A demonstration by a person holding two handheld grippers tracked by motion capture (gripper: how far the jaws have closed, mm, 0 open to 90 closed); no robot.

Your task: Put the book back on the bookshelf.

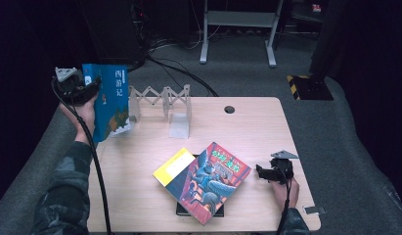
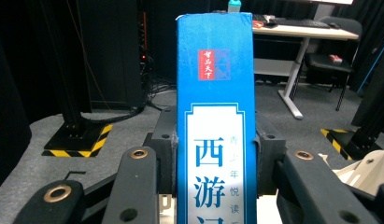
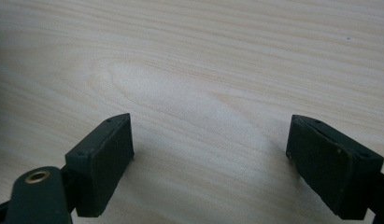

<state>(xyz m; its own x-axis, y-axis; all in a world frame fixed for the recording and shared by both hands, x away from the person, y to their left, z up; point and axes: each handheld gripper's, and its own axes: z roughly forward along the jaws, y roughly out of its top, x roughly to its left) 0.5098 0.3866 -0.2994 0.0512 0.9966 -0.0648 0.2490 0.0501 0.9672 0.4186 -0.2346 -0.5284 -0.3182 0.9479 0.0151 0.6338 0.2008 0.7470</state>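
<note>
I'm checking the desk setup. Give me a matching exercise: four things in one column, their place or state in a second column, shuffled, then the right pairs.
Things:
1. blue book
2. colourful book
3. folding book stand
4. right tool

Places or states:
A. stands at the far side of the table, no book in it
B. lies on top of a stack near the table's front edge
C. clamped upright by the left tool
D. jaws open, nothing between them, low over the wood

Pairs: 1-C, 2-B, 3-A, 4-D
</note>
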